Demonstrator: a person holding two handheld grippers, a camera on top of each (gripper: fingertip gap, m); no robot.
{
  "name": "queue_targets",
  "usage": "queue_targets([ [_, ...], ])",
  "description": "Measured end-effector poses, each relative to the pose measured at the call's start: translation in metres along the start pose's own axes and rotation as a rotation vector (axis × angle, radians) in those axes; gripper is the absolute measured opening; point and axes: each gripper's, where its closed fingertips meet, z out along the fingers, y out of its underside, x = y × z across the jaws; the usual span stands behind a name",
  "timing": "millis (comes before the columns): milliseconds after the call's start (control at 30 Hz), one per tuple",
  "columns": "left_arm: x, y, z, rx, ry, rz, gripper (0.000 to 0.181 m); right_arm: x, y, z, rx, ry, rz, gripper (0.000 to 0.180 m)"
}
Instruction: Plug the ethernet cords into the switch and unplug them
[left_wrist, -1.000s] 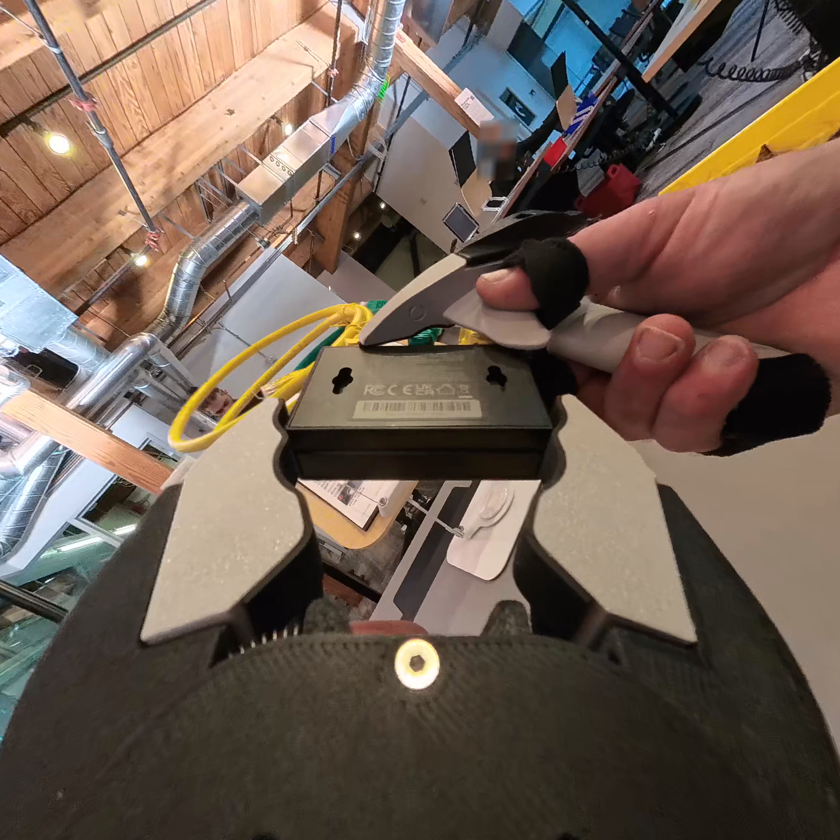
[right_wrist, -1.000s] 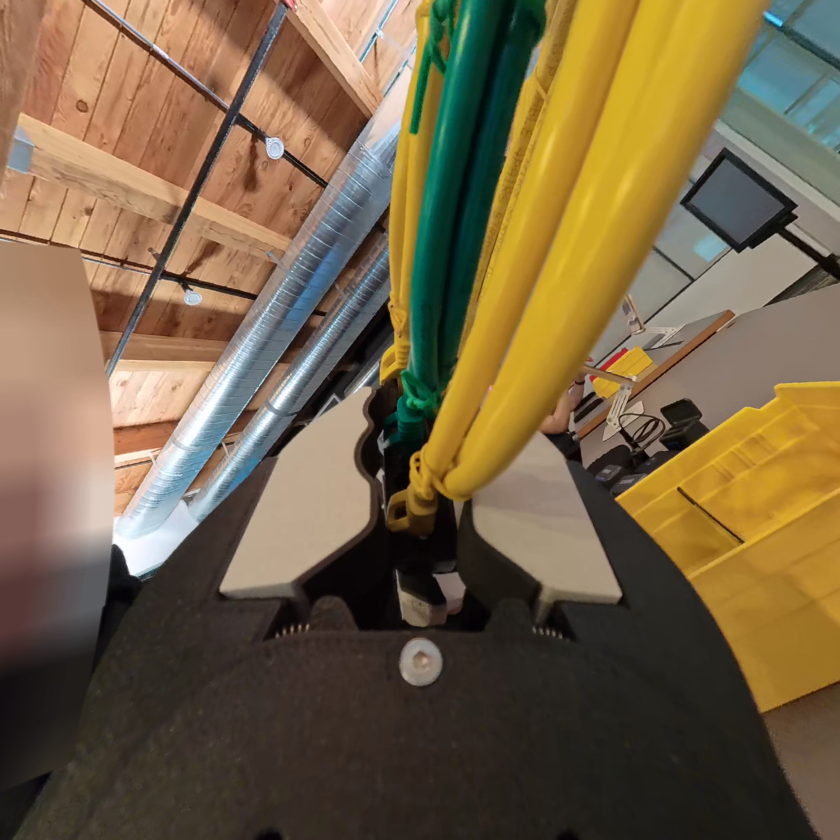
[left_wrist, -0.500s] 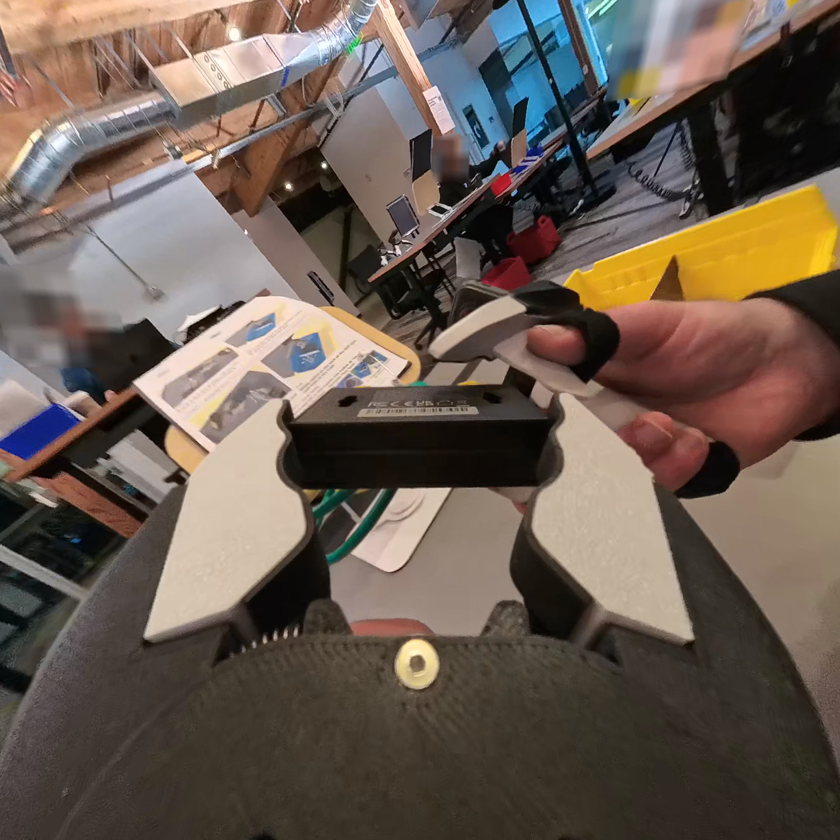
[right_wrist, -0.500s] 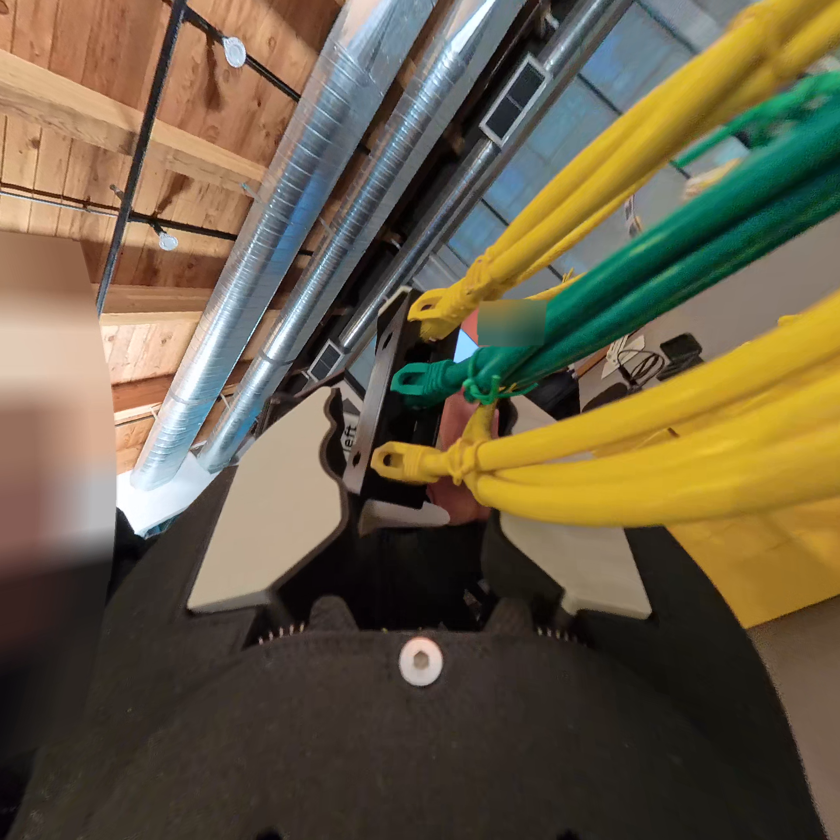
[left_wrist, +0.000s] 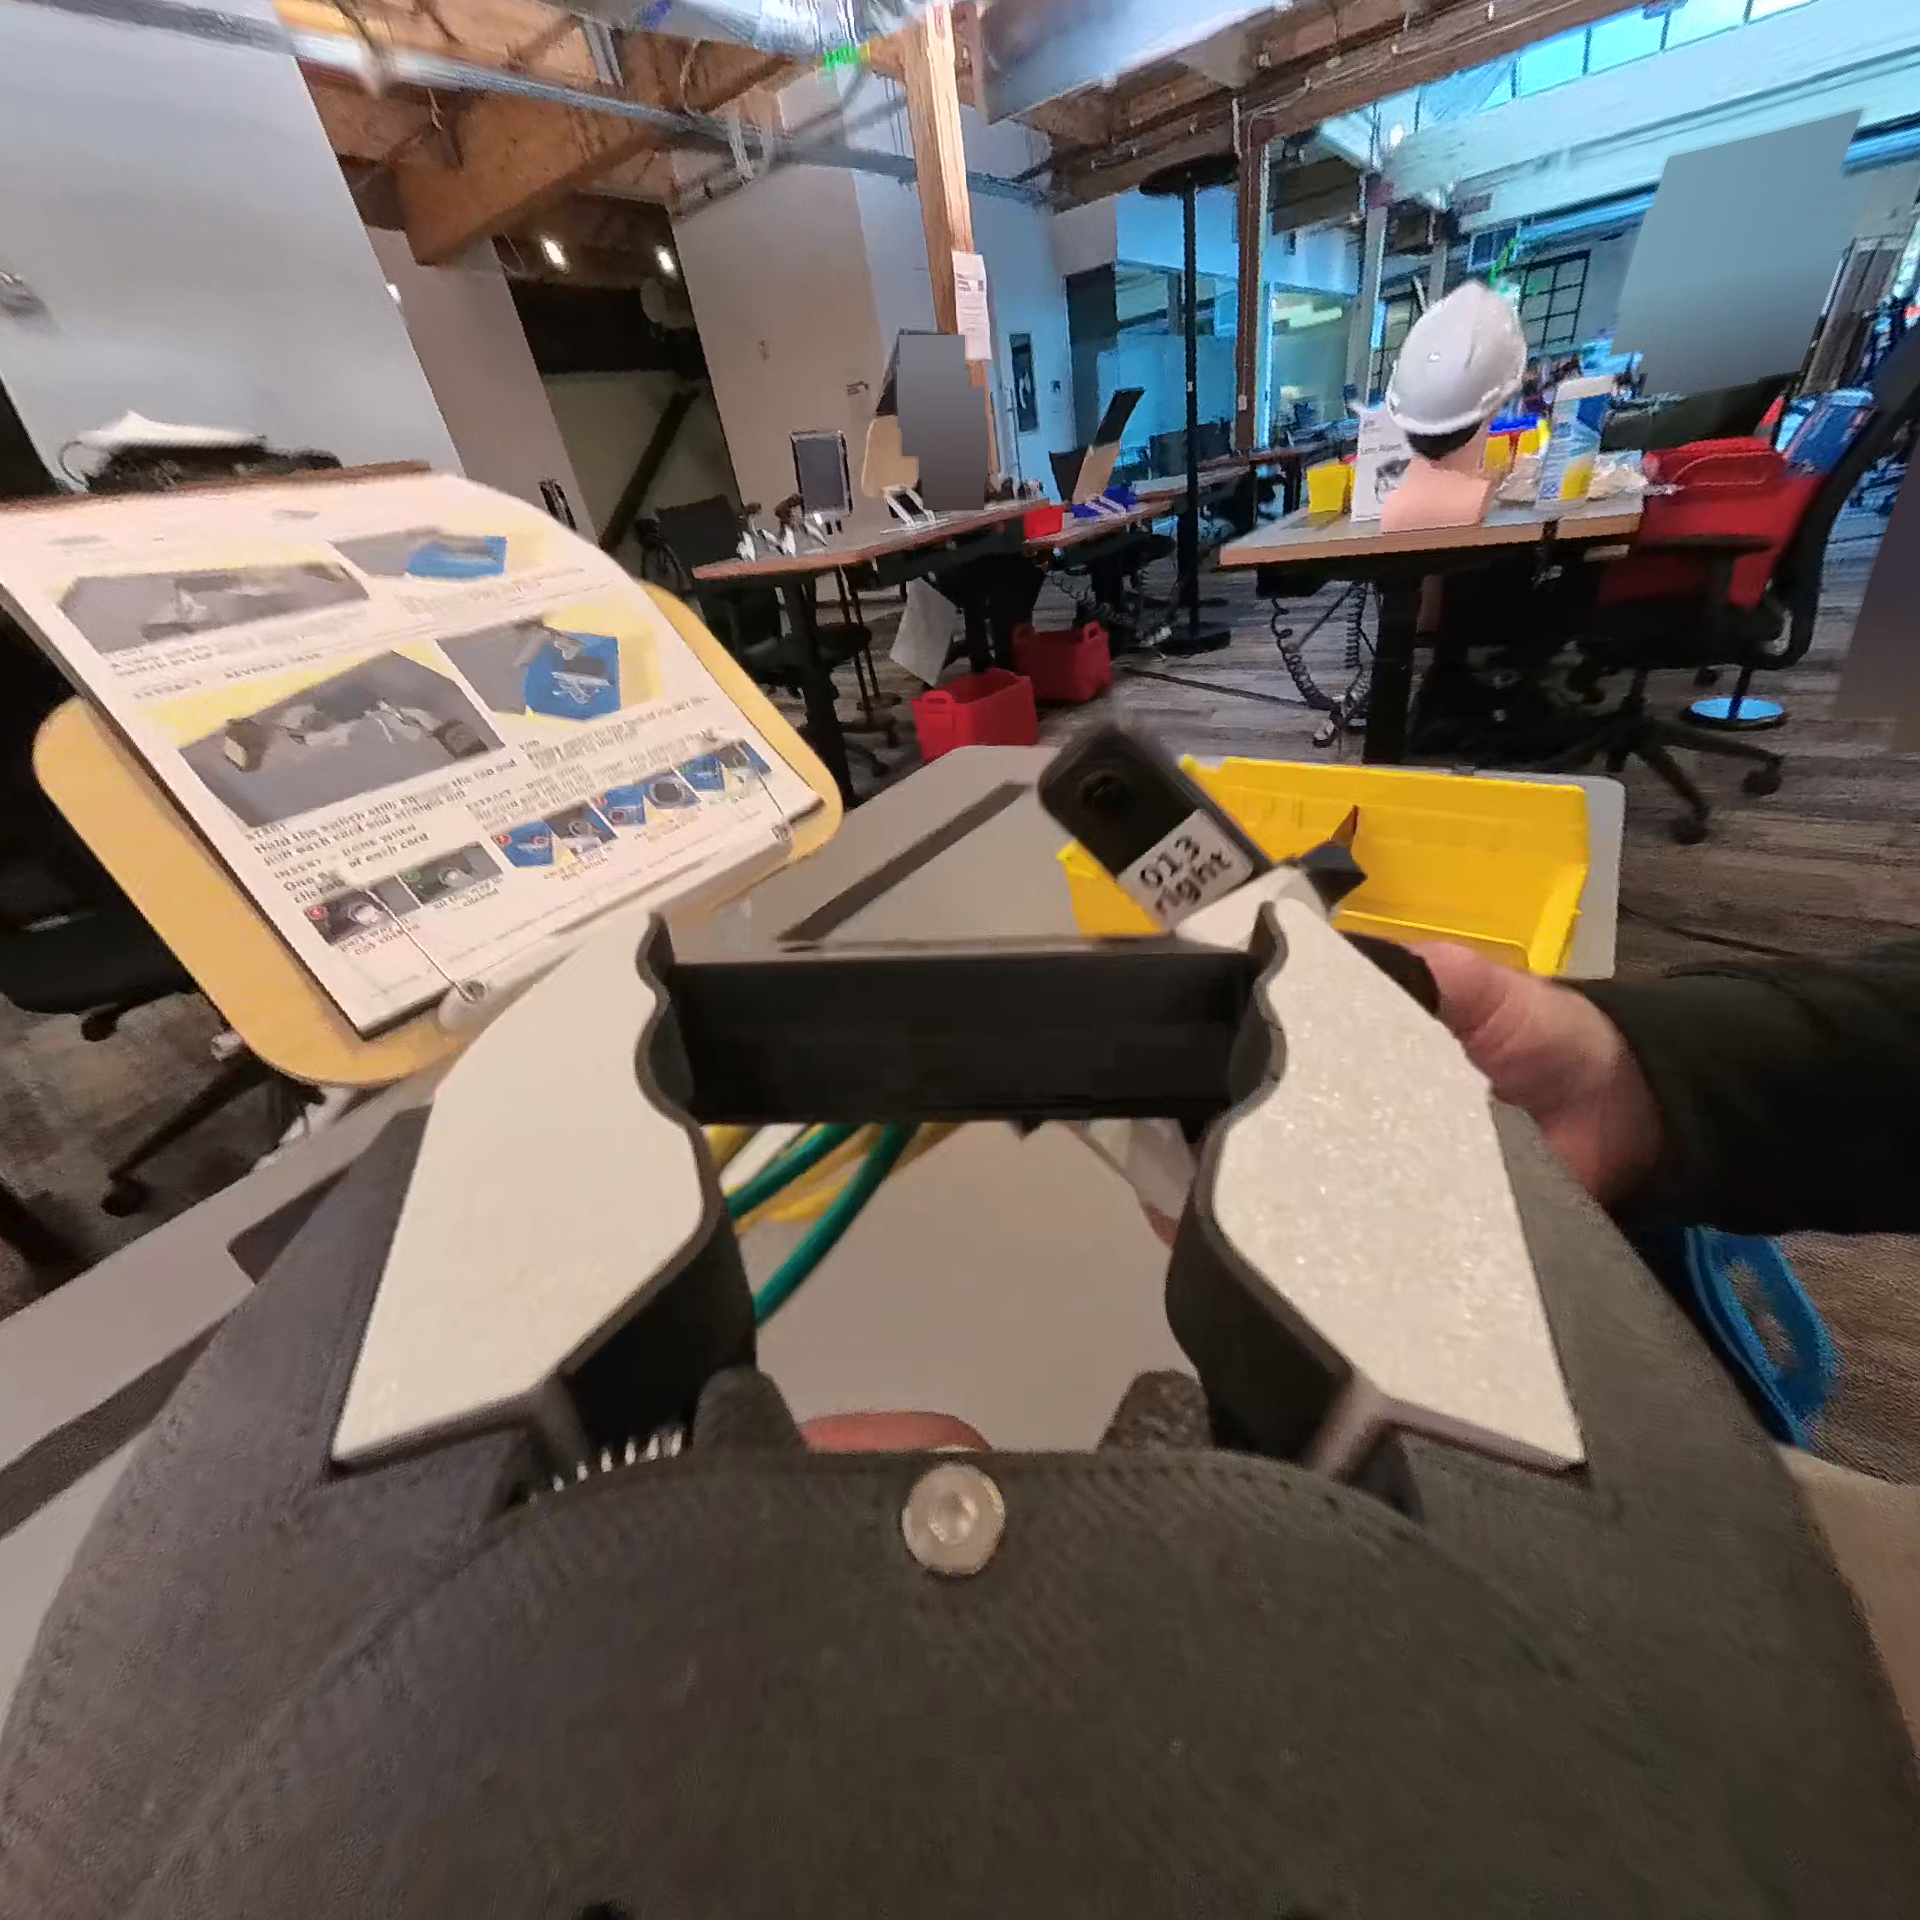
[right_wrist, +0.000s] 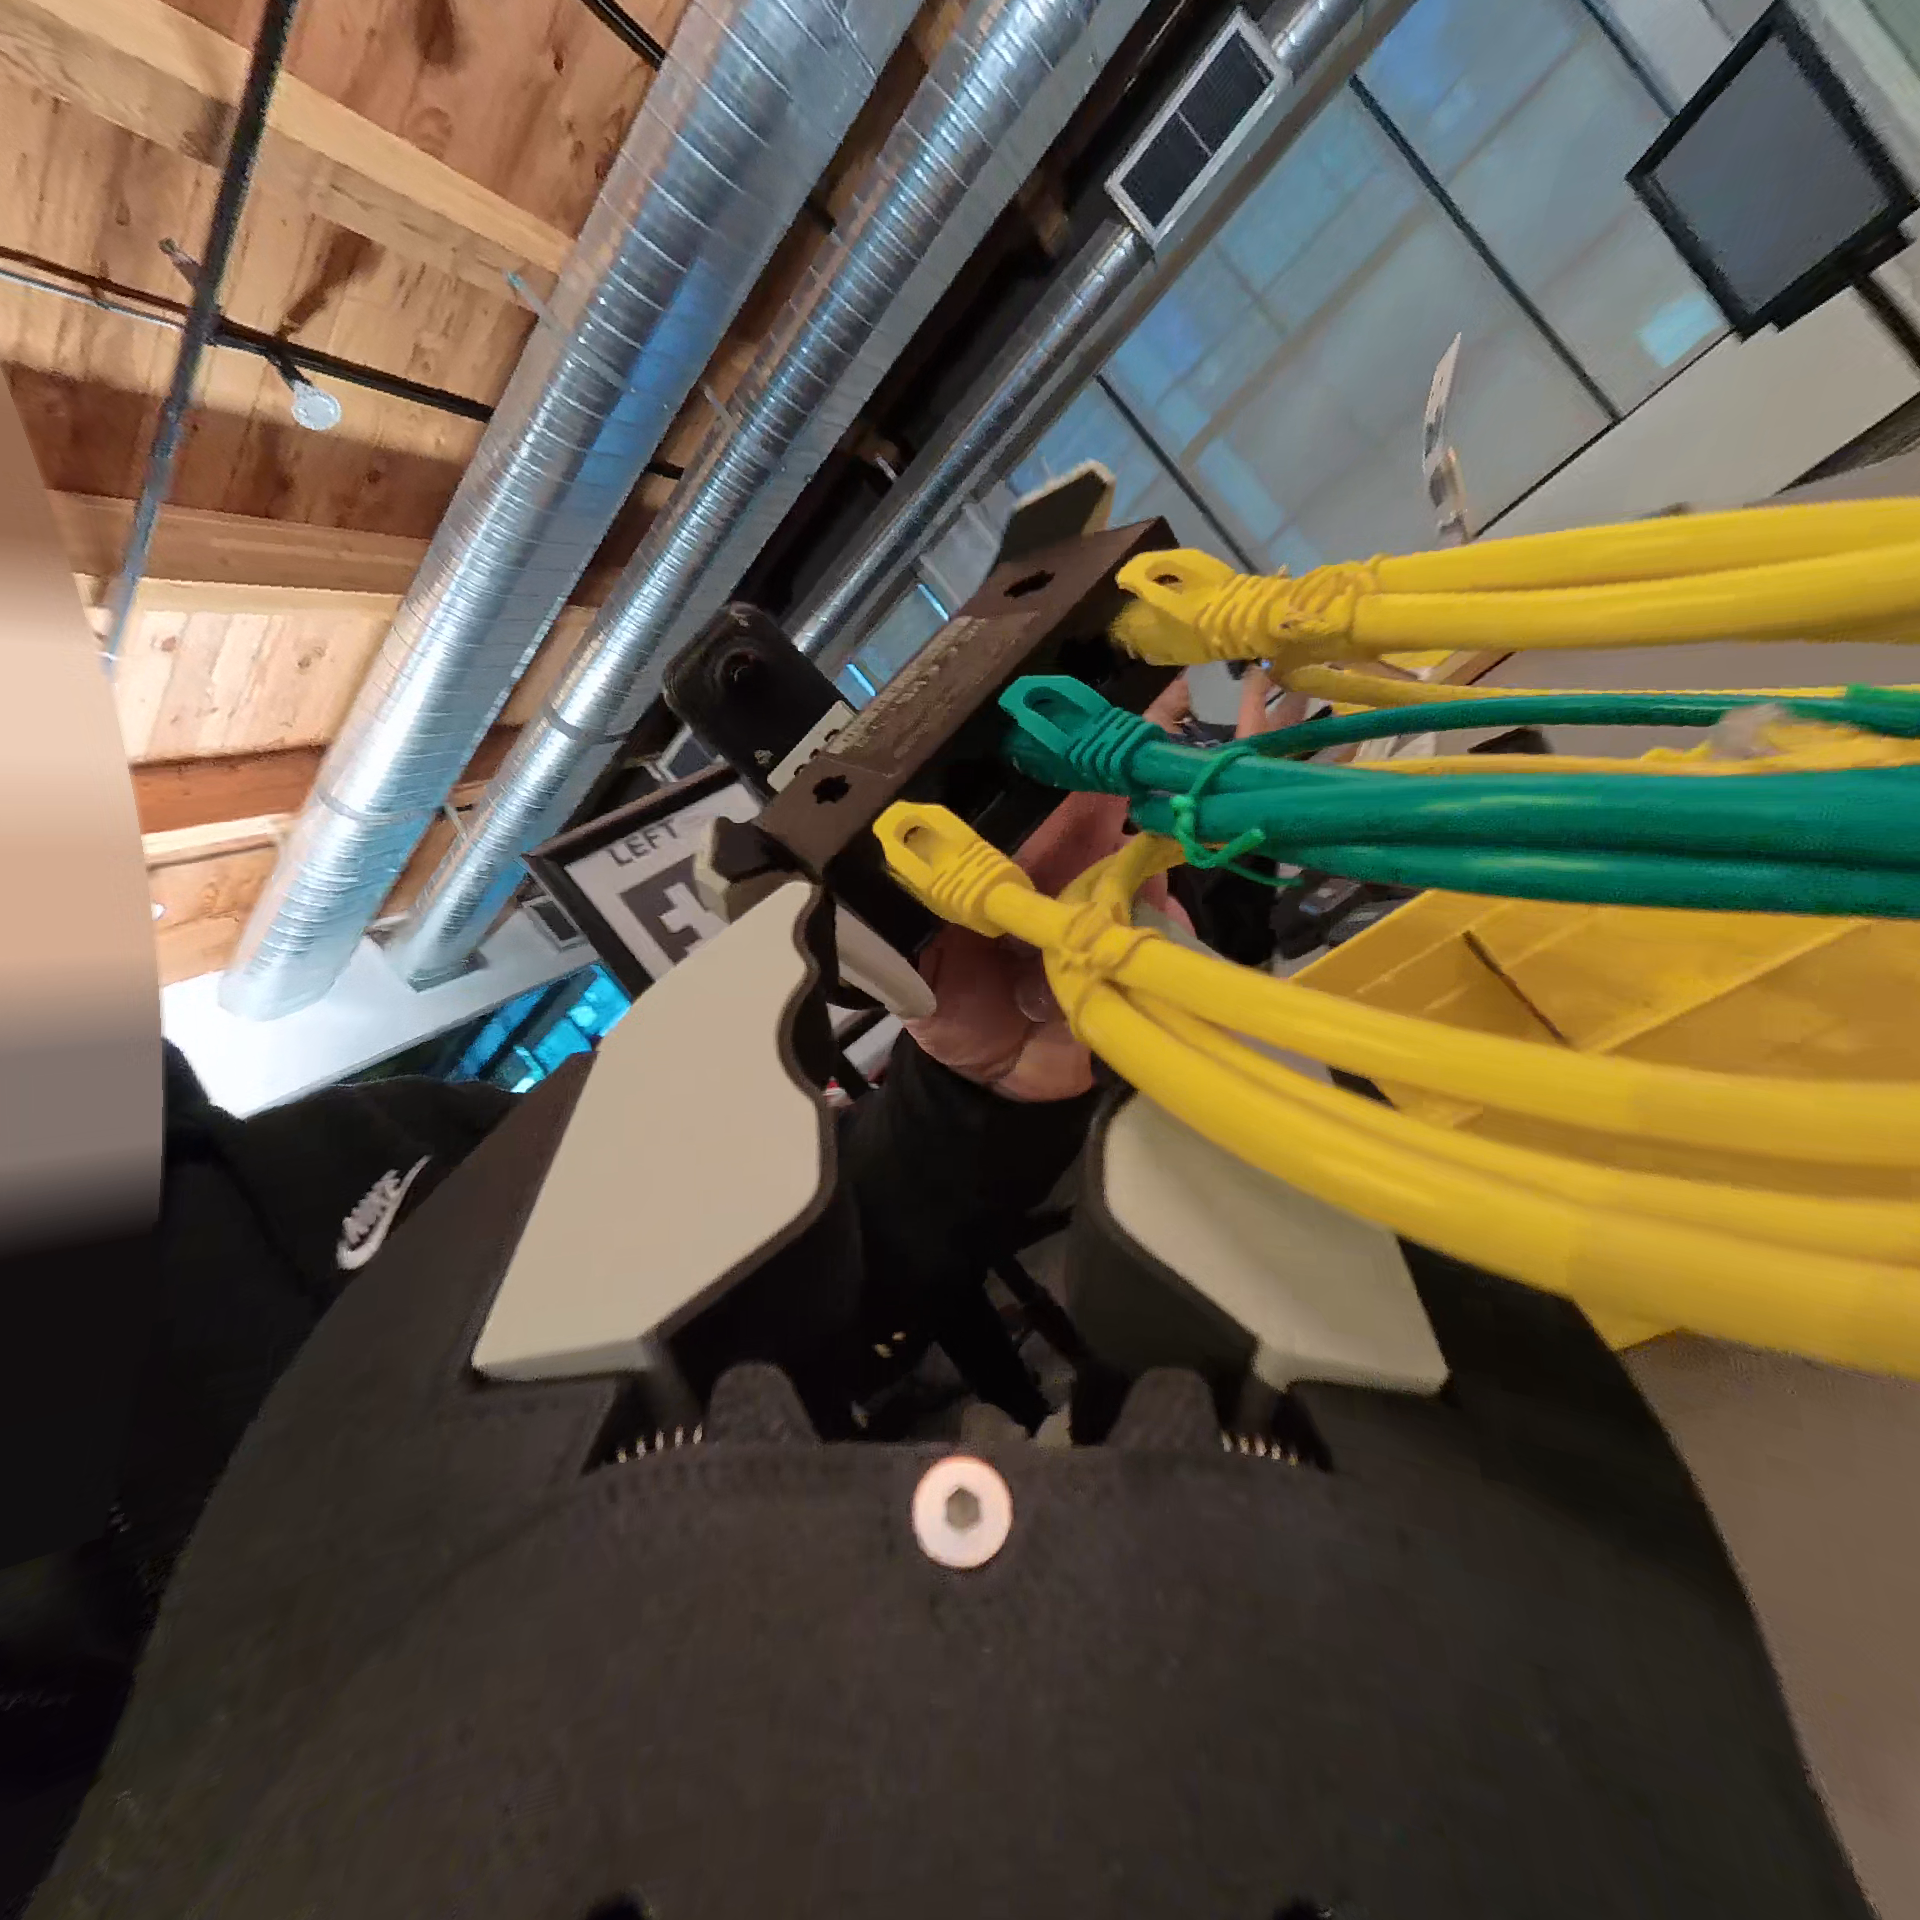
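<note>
Black plastic fills the middle of the left wrist view: the switch (left_wrist: 956, 1039) sits crosswise between the two grey fingers (left_wrist: 540, 1226) of the left hand-held gripper (left_wrist: 951, 1049), which is clamped on its two short ends and holds it above the grey bench (left_wrist: 966, 1309). To the left stands a tilted yellow-edged board with a printed instruction sheet (left_wrist: 384, 717). Under the switch, green cords (left_wrist: 831, 1205) and yellow cords (left_wrist: 800, 1200) hang down toward the bench. Further right, the right hand-held gripper (left_wrist: 1226, 914) shows just behind the switch's right end, with a person's hand (left_wrist: 1538, 1060) in a dark sleeve on it, and a yellow bin (left_wrist: 1455, 862) rests on the bench behind. In the right wrist view, the right hand-held gripper (right_wrist: 961, 1049) has its fingers (right_wrist: 675, 1174) spread apart with nothing between them. Beyond them the switch (right_wrist: 935, 707) is seen from below, tilted, with silver ducts (right_wrist: 582, 436) and wooden ceiling above. Three booted plugs sit at its port face: a yellow cord (right_wrist: 1226, 613) uppermost, a green cord (right_wrist: 1081, 738) in the middle, another yellow cord (right_wrist: 956, 862) lowest. Whether each is fully seated cannot be told. Their bundles run off to the right.
</note>
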Motion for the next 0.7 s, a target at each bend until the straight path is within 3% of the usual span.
queue_targets([
  [133,0.000,0.007,-0.001,-0.008,0.060,-0.026,0.102,-0.005,-0.002,-0.001,-0.031,0.046,-0.070,0.035],
  [367,0.001,0.018,0.002,-0.070,0.063,0.050,0.103,-0.015,-0.007,-0.003,-0.034,0.014,-0.073,0.030],
  [400,-0.002,0.018,0.001,-0.065,0.059,0.030,0.093,-0.018,-0.007,-0.002,-0.041,0.006,-0.077,0.030],
  [500,-0.005,0.012,-0.008,-0.003,0.097,0.016,0.039,-0.017,-0.008,-0.002,-0.057,0.052,-0.102,0.015],
  [700,0.010,0.055,0.016,-0.192,0.103,0.030,0.025,-0.009,-0.005,-0.006,-0.092,0.083,-0.137,0.013],
])
